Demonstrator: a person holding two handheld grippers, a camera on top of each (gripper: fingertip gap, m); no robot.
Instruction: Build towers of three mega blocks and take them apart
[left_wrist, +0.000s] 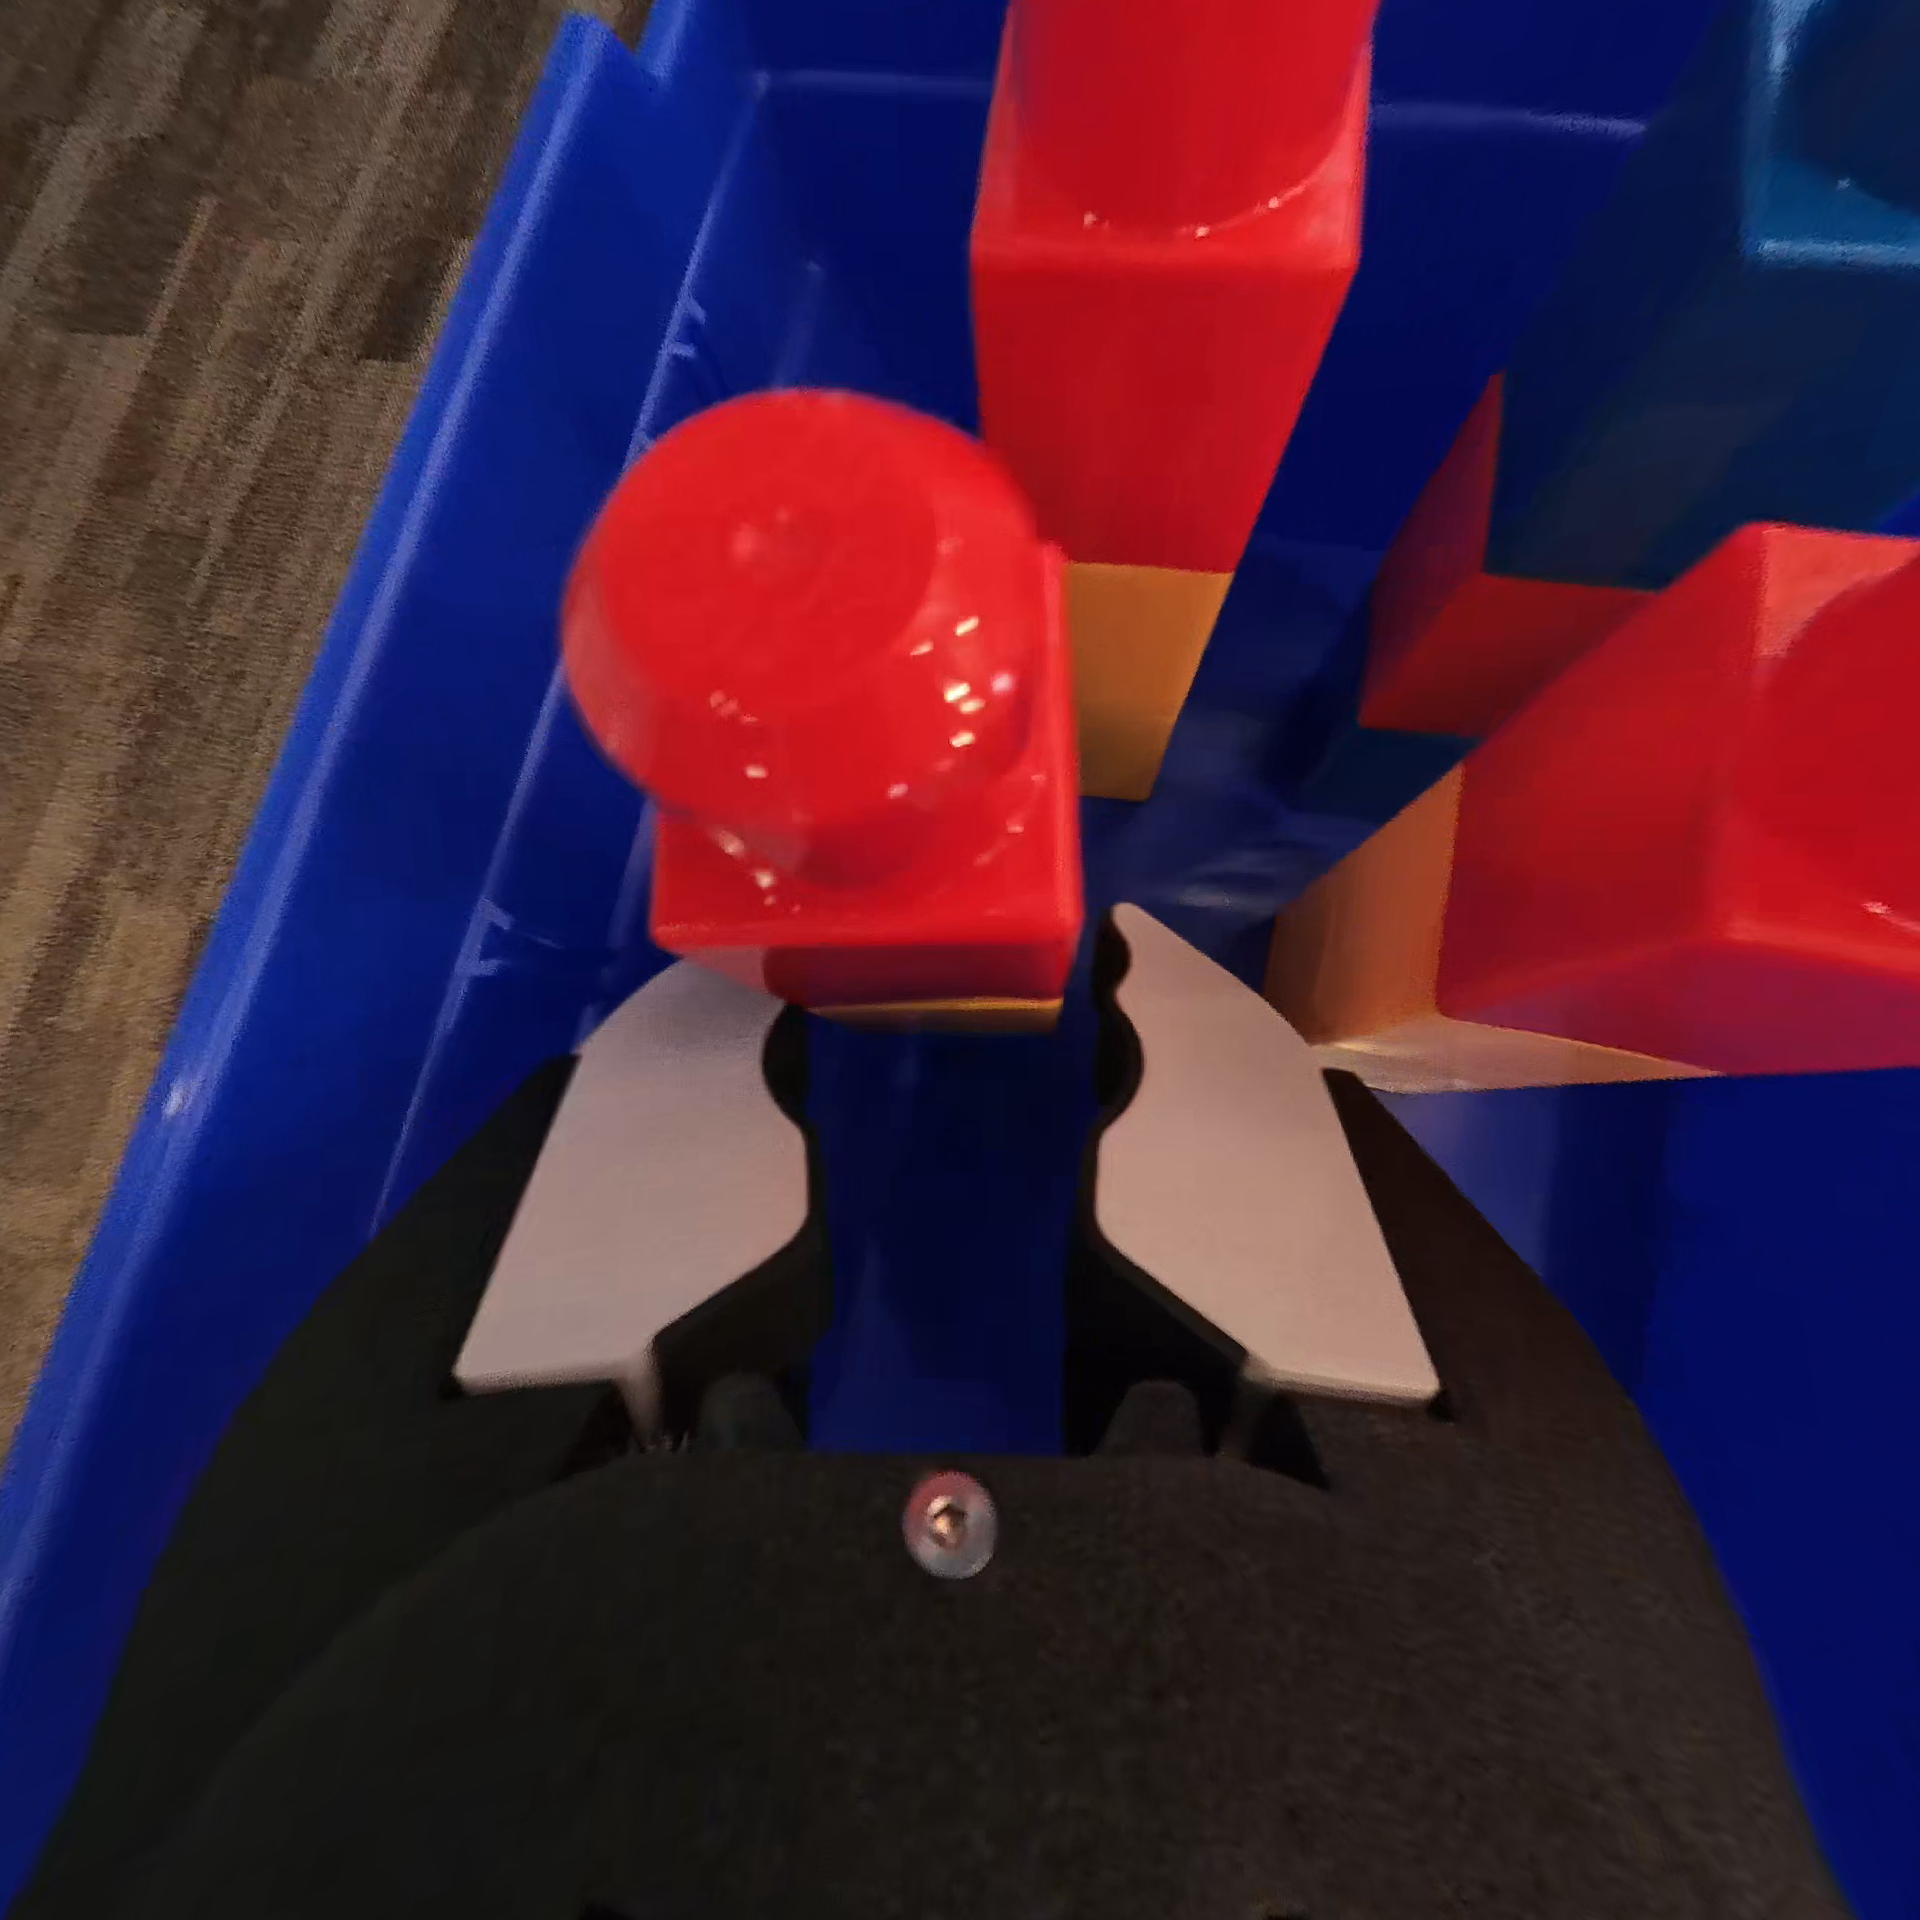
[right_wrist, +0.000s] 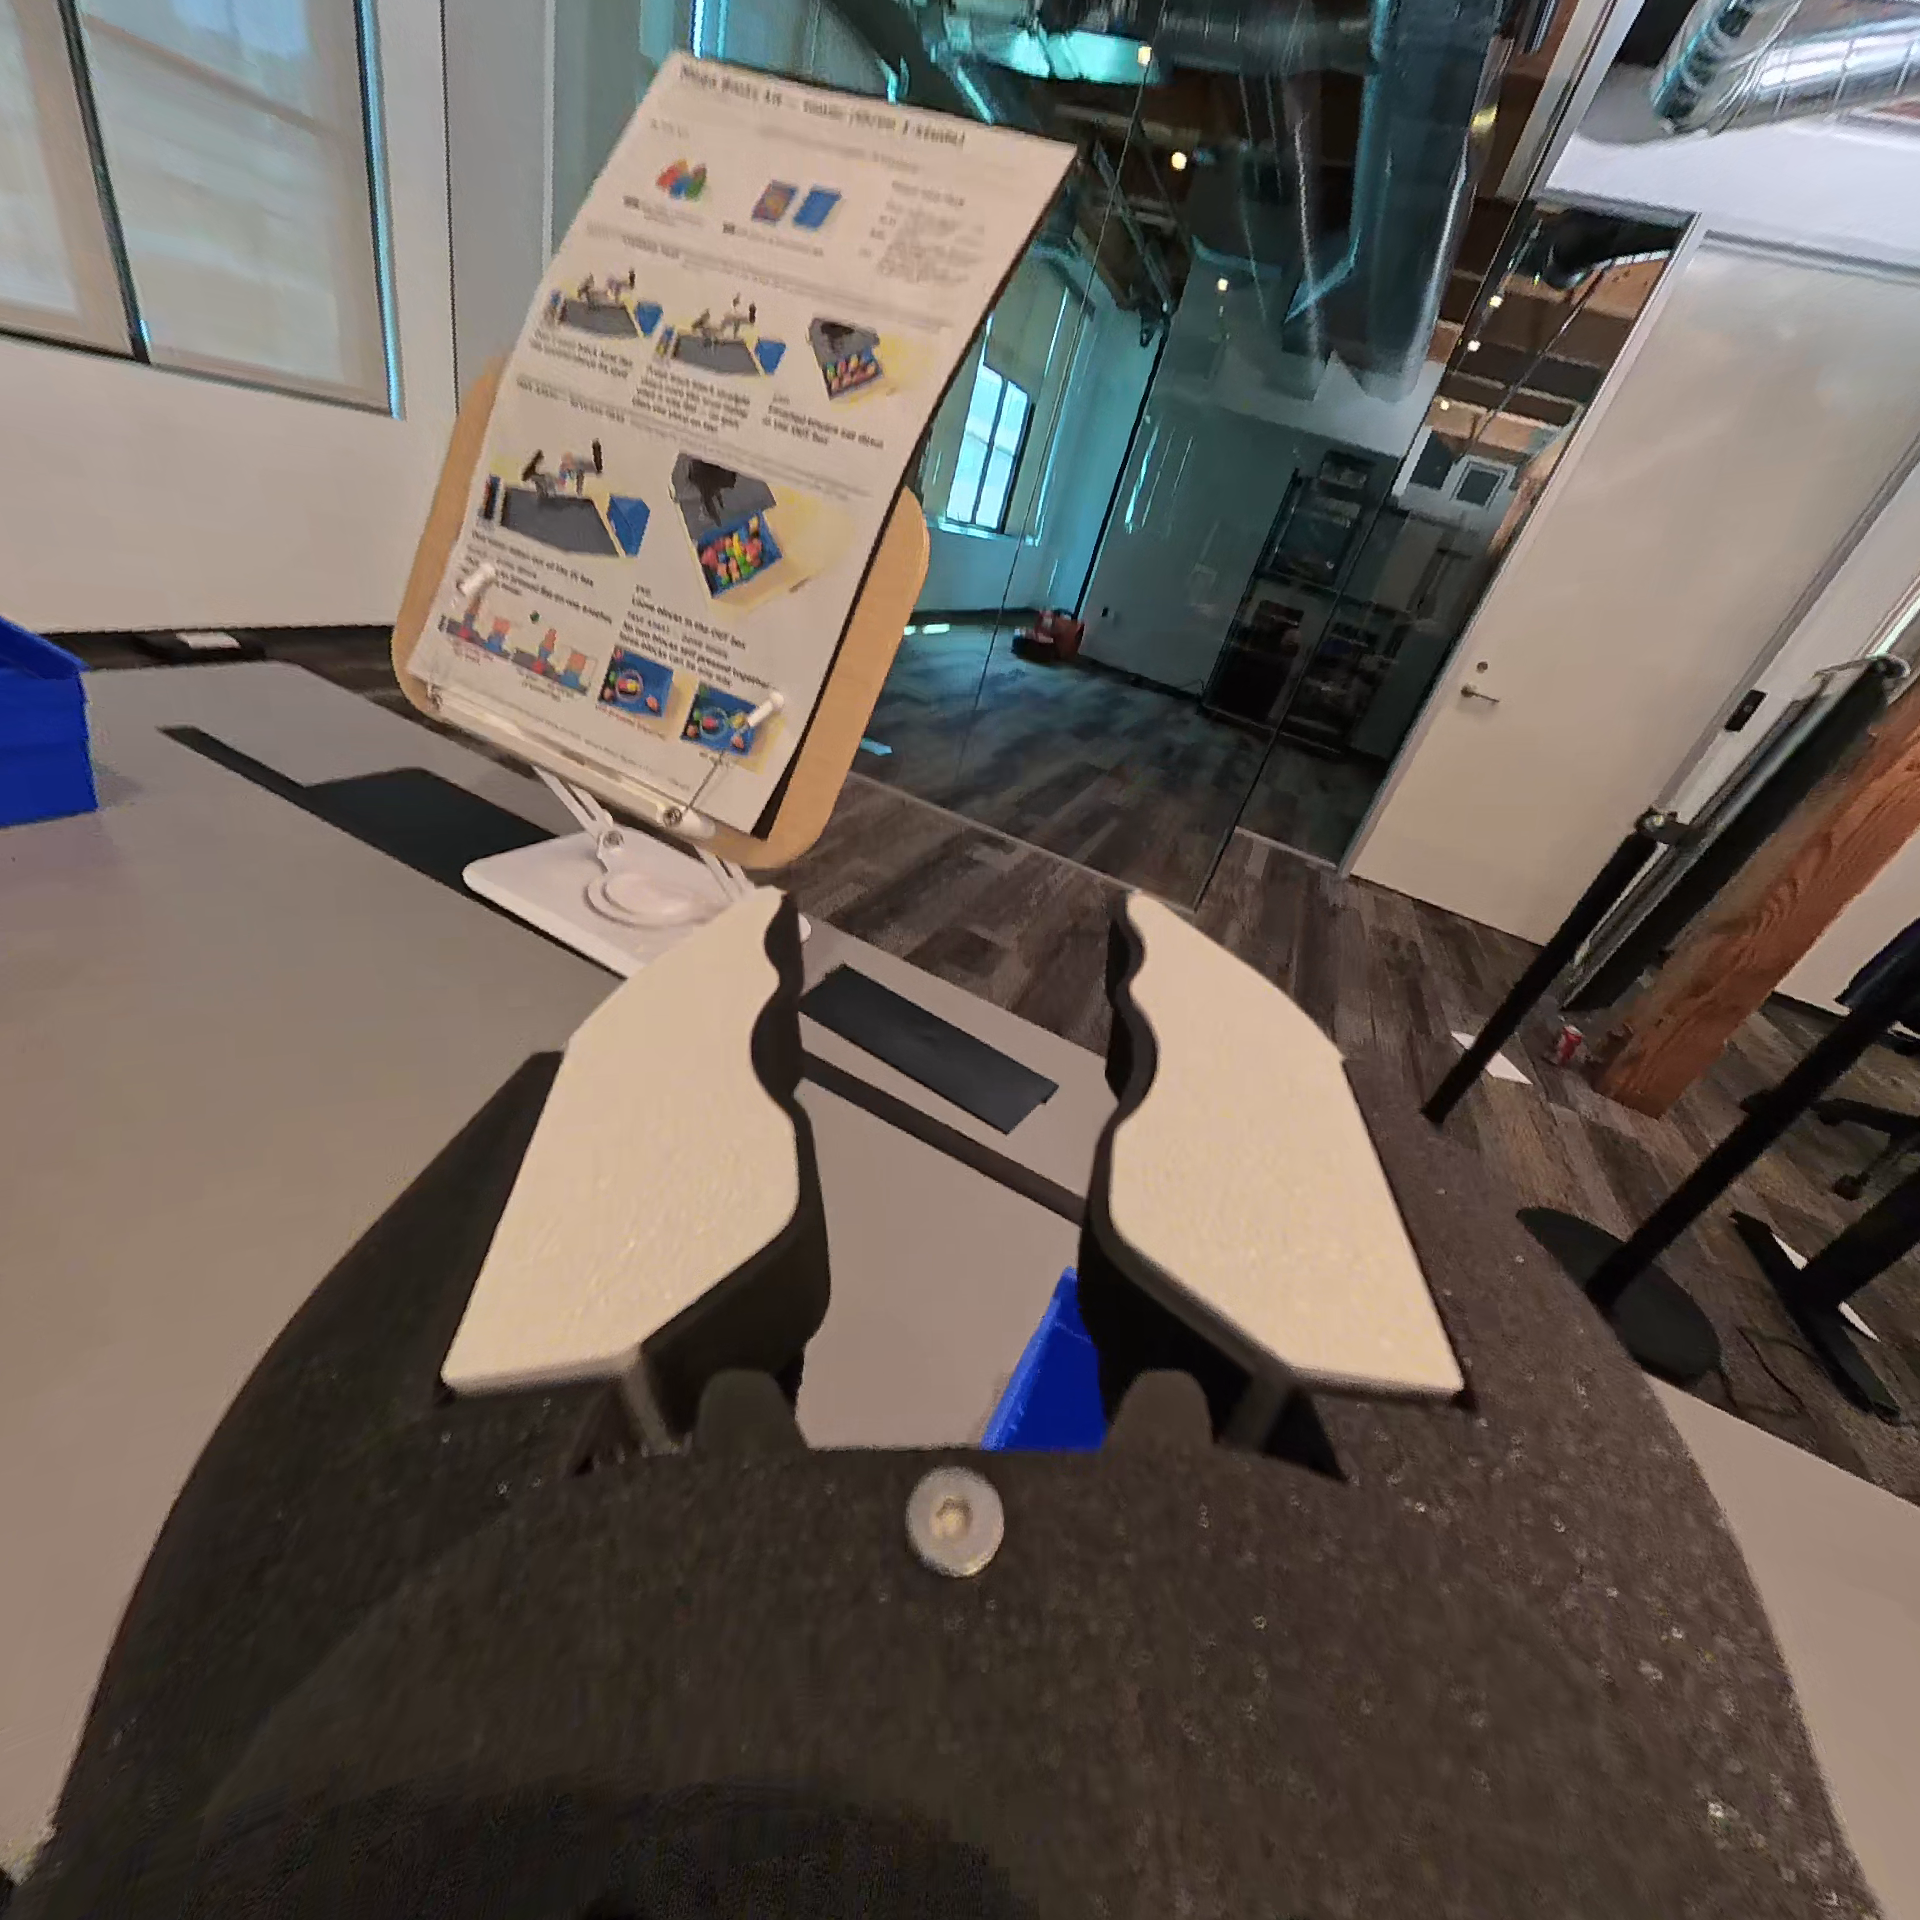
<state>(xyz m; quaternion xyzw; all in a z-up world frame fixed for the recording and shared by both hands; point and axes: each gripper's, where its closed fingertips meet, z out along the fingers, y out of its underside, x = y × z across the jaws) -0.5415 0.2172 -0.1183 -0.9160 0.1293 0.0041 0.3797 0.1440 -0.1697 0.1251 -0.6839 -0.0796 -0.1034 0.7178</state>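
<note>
Looking down into a blue bin (left_wrist: 436, 727), the left gripper (left_wrist: 940, 997) hangs over a stack of mega blocks. Its jaws stand apart with a moderate gap and nothing between them; the blue bin floor shows through the gap. Just ahead of the fingertips sits a red block (left_wrist: 862, 831), its round stud facing the camera (motion blur softens the edges). A yellow block (left_wrist: 935, 1013) peeks out directly beneath it, so the two look stacked. The left fingertip runs under the red block's near edge in the picture; cannot tell whether it touches.

Farther back in the bin, a second red block (left_wrist: 1153, 343) sits on another yellow block (left_wrist: 1127, 675). To the right, a third red block (left_wrist: 1662, 831) lies tilted over a yellow one (left_wrist: 1361, 935), with a dark blue block (left_wrist: 1683, 343) behind it. Mottled carpet (left_wrist: 156, 520) shows outside the bin's left wall.

Right gripper (right_wrist: 945, 935): held well above a grey table (right_wrist: 260, 987), jaws apart at about the same moderate width, empty. A corner of a blue bin (right_wrist: 1049, 1371) shows low between the fingers. Ahead, an instruction sheet (right_wrist: 727, 447) rests on a white stand (right_wrist: 623, 894) at the table's far edge. Another blue bin (right_wrist: 42, 727) sits at the far left. Glass partitions and a white door fill the background.
</note>
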